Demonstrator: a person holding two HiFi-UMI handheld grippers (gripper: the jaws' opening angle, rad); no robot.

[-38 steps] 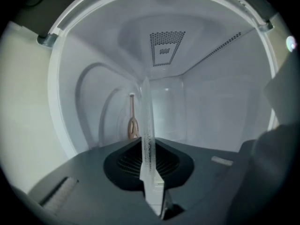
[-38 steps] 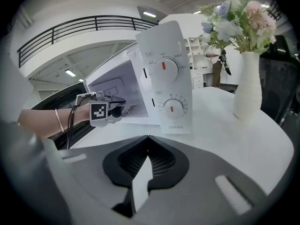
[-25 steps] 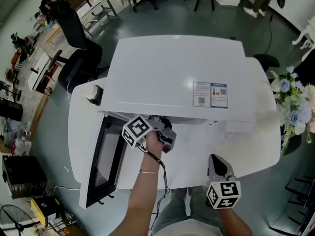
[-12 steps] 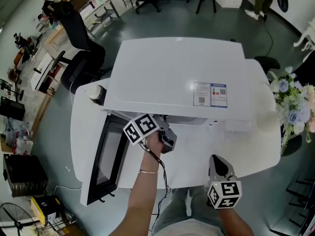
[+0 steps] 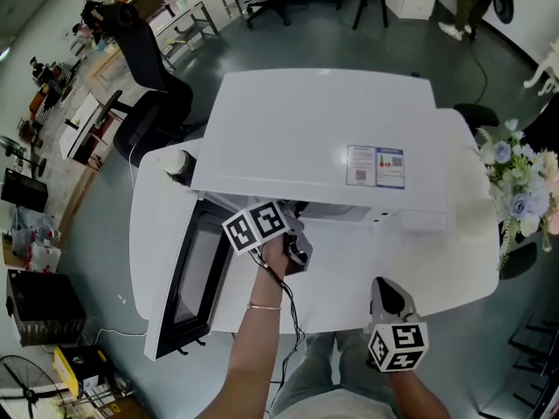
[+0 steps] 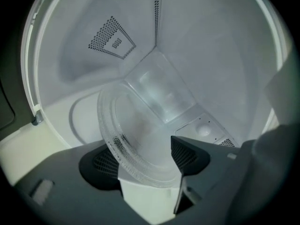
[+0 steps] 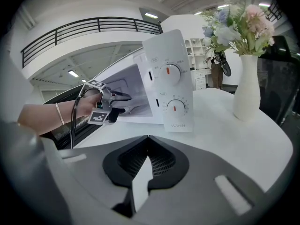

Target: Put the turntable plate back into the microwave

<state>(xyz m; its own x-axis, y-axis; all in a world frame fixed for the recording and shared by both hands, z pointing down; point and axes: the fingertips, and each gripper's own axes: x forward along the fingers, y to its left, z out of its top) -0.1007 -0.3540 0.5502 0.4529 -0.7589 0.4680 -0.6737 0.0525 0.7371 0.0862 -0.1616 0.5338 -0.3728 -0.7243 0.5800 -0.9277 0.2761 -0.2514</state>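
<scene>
The clear glass turntable plate (image 6: 140, 125) stands tilted inside the white microwave (image 5: 314, 138), its near rim low between the jaws of my left gripper (image 6: 145, 158). Those jaws are opening and stand wide, with the pads off the glass. The head view shows the left gripper (image 5: 295, 234) reaching into the oven's mouth past the open door (image 5: 196, 278). My right gripper (image 5: 384, 291) rests over the table's near edge, shut with nothing in it (image 7: 146, 156). In the right gripper view the left gripper (image 7: 117, 104) sits at the opening of the microwave (image 7: 171, 78).
The microwave sits on a round white table (image 5: 437, 269). A white vase of flowers (image 7: 246, 86) stands at the right edge (image 5: 515, 190). A small white round object (image 5: 177, 162) lies at the table's back left. Office chairs stand on the floor beyond.
The left gripper has rolled in the microwave's mouth, so its marker cube now shows two faces. The right gripper has stayed where it was.
</scene>
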